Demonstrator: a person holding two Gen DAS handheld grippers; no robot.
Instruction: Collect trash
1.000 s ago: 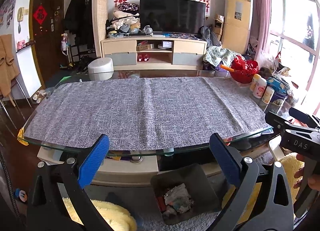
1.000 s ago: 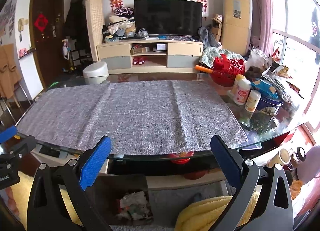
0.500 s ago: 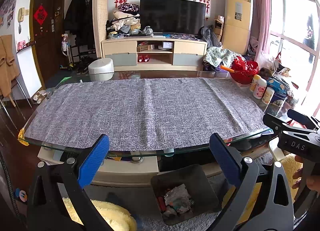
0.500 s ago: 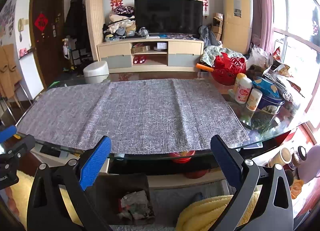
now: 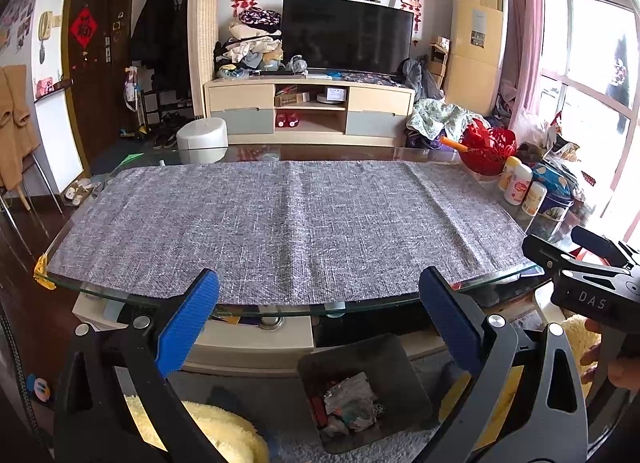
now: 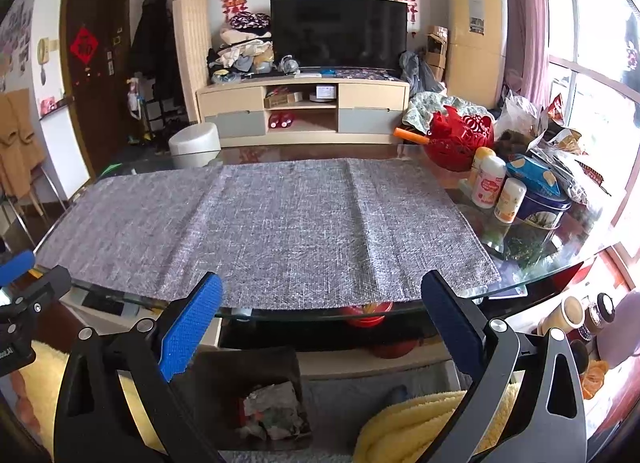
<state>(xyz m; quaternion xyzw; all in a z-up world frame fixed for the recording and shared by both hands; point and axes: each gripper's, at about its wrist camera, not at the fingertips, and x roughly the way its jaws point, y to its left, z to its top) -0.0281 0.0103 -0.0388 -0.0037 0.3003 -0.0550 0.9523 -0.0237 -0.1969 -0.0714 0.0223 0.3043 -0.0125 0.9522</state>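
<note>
A dark trash bin [image 5: 394, 367] stands on the floor below the glass table's near edge, with crumpled trash [image 5: 350, 403] inside; it also shows in the right wrist view [image 6: 224, 379] with trash [image 6: 274, 409] in it. My left gripper [image 5: 320, 319] is open and empty, held above the bin in front of the table. My right gripper [image 6: 322, 319] is open and empty, to the right of the left one; it also shows at the right edge of the left wrist view [image 5: 560, 259]. A grey cloth [image 5: 280, 223] covers the table top with nothing lying on it.
The glass table edge [image 5: 280, 309] is just ahead. A red basket [image 6: 460, 139], bottles [image 6: 488, 187], a blue tin [image 6: 540, 207] and bags crowd the table's right end. Yellow fluffy cushions [image 5: 216, 431] lie on the floor beside the bin. A TV cabinet [image 5: 308, 111] stands behind.
Both grippers have drifted very slightly; the view is almost unchanged. Both stay open and empty.
</note>
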